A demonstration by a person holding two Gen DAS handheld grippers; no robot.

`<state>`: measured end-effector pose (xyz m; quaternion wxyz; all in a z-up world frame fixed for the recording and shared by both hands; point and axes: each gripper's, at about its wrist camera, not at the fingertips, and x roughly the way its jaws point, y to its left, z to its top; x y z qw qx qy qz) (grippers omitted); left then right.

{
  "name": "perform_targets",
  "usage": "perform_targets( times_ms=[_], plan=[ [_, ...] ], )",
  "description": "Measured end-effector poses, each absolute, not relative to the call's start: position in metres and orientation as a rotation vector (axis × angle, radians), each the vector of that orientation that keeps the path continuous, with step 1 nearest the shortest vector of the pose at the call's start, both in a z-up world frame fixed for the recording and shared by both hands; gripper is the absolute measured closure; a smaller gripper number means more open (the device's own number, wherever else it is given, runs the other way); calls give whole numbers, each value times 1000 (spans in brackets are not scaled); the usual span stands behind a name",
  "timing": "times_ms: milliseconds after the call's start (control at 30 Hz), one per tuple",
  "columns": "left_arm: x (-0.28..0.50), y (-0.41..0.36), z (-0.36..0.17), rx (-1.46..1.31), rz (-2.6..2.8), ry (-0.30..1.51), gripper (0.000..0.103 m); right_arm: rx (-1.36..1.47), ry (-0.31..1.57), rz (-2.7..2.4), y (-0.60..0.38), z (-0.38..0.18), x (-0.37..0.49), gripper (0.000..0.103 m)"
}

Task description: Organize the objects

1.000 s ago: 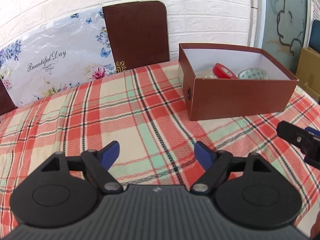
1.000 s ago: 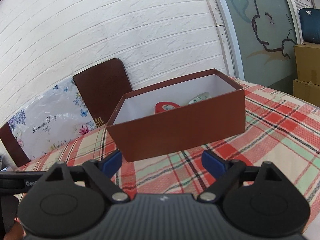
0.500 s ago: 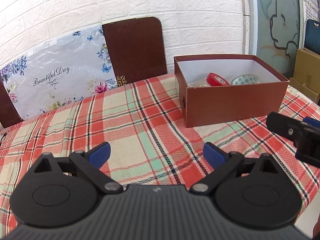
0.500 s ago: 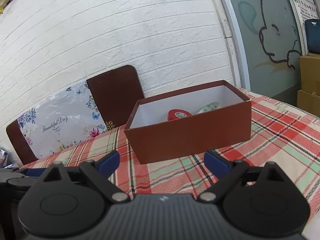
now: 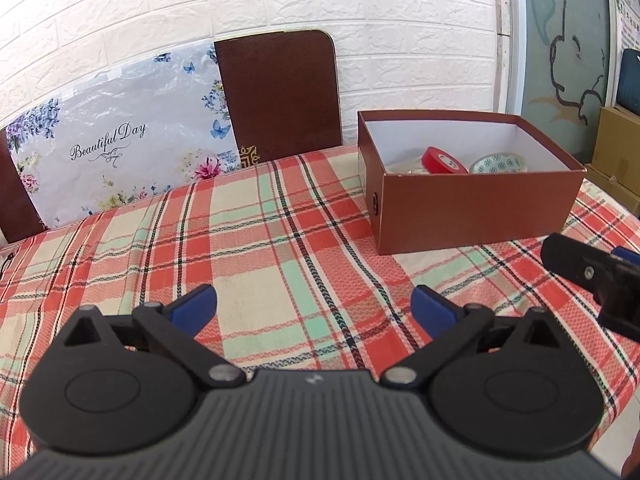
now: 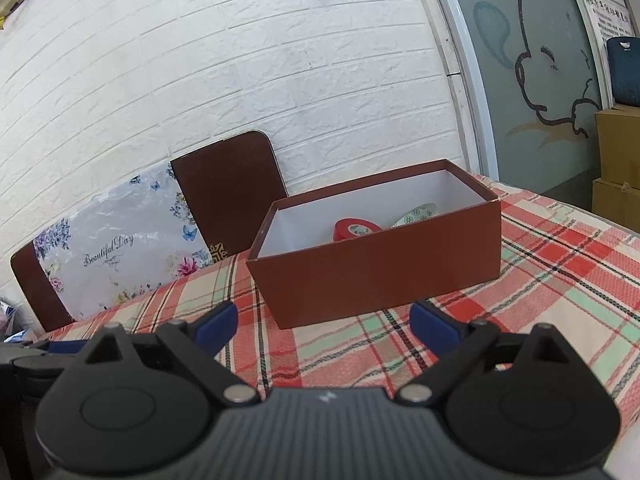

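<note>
plaid tablecloth (image 5: 280, 248) bare; we see left gripper (image 5: 314, 304) and right gripper (image 6: 322, 320) just widened, empty; tape roll (image 5: 444, 159) boxed, sorting likely done.

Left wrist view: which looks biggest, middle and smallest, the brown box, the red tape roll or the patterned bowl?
1. Brown box, clearly biggest.
2 and 3. Red tape roll and patterned bowl look alike, both partly hidden inside, so no ranking.

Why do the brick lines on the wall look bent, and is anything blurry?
Left wrist view: fisheye lens bows the wall; the box is sharp in soft, even light. Right wrist view: same curving, stronger toward the edges; slightly soft, no glare.
</note>
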<state>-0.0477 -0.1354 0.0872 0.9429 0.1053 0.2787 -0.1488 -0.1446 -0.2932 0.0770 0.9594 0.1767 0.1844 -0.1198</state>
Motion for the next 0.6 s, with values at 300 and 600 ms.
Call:
perform_targets(
  times_ms=[300,600],
  plan=[
    [-48,-137,85,242,-296,585,0,358,373,-249,-293,77,-145,6],
    [-51,-136,87,253,-292,572,0,362,378,-252,-293,76,-146,6]
  ],
)
